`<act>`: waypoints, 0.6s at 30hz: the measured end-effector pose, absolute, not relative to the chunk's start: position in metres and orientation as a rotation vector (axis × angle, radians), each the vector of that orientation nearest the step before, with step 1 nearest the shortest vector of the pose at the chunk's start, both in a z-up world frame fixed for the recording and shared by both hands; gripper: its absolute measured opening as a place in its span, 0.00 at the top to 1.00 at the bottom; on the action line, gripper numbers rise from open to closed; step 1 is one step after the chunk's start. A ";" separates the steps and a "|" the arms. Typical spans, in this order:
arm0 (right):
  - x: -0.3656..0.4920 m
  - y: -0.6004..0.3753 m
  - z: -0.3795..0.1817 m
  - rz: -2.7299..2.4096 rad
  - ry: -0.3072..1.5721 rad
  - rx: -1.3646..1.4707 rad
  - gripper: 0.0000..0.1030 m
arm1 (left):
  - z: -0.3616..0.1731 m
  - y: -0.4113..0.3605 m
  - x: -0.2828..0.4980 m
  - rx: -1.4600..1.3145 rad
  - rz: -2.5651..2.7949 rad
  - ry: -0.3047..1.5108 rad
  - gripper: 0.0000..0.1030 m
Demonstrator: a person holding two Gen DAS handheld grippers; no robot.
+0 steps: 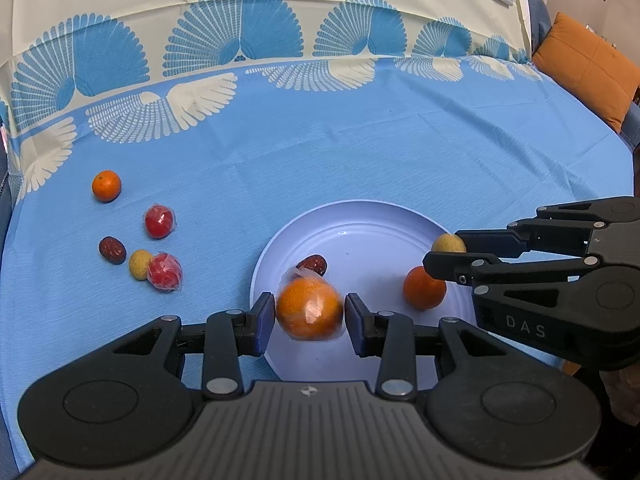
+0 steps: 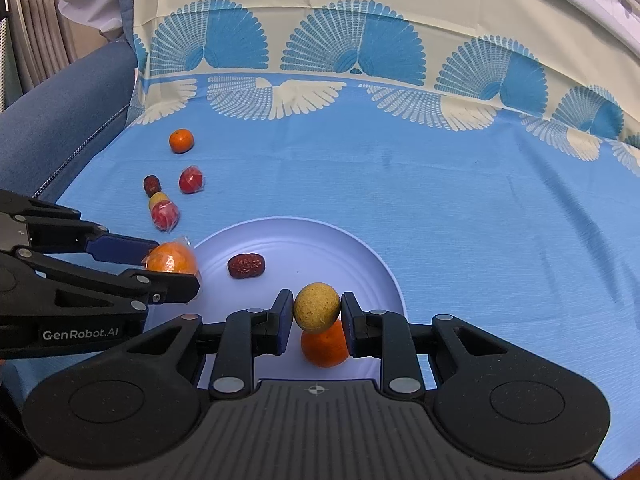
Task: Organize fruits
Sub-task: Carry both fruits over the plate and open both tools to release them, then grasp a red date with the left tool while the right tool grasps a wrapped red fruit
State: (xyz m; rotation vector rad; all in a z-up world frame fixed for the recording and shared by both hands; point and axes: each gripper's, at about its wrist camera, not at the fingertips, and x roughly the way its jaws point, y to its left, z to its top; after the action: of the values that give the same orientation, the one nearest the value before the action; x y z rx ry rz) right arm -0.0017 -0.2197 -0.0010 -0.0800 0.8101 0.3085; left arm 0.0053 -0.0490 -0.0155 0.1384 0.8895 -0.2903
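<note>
**Presently: Both Loads Poised Over the Plate**

Both tongs carry fruit, and both loads hang above the same target. The left gripper (image 1: pixel 310 314) pinches a wrapped orange (image 1: pixel 310 308) between its blue pads; the jaws stand moderately apart because the fruit is wide. The right gripper (image 2: pixel 317 312) is closed almost fully on a small yellow fruit (image 2: pixel 317 306), its pads pressing both flanks.

Governing relation: each load lies directly ahead of its own fingers and above the plate (image 2: pixel 320 236). The wrapped orange sits over the plate's left rim, as the right wrist view shows, so part of it may overhang the blue tablecloth (image 1: pixel 360 140). The yellow fruit hangs near the plate's near edge, directly above a bare orange (image 2: pixel 325 344) that already rests there. A dark red date (image 2: pixel 246 266) lies on the plate between the two grippers, apart from both.

Judgement: a straight release on the right would drop the yellow fruit onto the bare orange, and it could roll off. Shifting toward the open far side of the plate first appears safer. The left load likewise calls for a short move inward, past the rim.

Remaining items: a small orange (image 1: pixel 106 186), two wrapped red fruits (image 1: pixel 159 222) (image 1: pixel 165 273), another date (image 1: pixel 112 250) and another yellow fruit (image 1: pixel 139 265) lie on the cloth to the left, nearer the left gripper.
</note>
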 end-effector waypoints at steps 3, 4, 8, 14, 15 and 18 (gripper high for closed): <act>-0.003 -0.219 0.000 0.303 0.804 -0.081 0.64 | -0.016 -0.048 0.006 0.131 -0.287 0.886 0.59; -0.003 -0.220 0.001 0.302 0.801 -0.082 0.63 | -0.016 -0.047 0.006 0.132 -0.284 0.885 0.59; -0.003 -0.220 0.001 0.292 0.796 -0.082 0.62 | -0.014 -0.046 0.005 0.133 -0.276 0.877 0.58; -0.002 -0.223 0.005 0.269 0.777 -0.063 0.62 | -0.008 -0.043 0.003 0.123 -0.263 0.856 0.59; -0.002 -0.223 0.006 0.266 0.772 -0.064 0.62 | -0.006 -0.041 0.003 0.115 -0.260 0.851 0.59; -0.004 -0.222 0.008 0.262 0.750 -0.071 0.62 | -0.001 -0.038 0.004 0.101 -0.247 0.832 0.61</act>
State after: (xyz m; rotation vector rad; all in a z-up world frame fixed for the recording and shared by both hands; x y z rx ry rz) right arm -0.0040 -0.2222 0.0085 -0.0715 0.7499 0.2619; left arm 0.0043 -0.0377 -0.0010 0.1006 0.8316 -0.2465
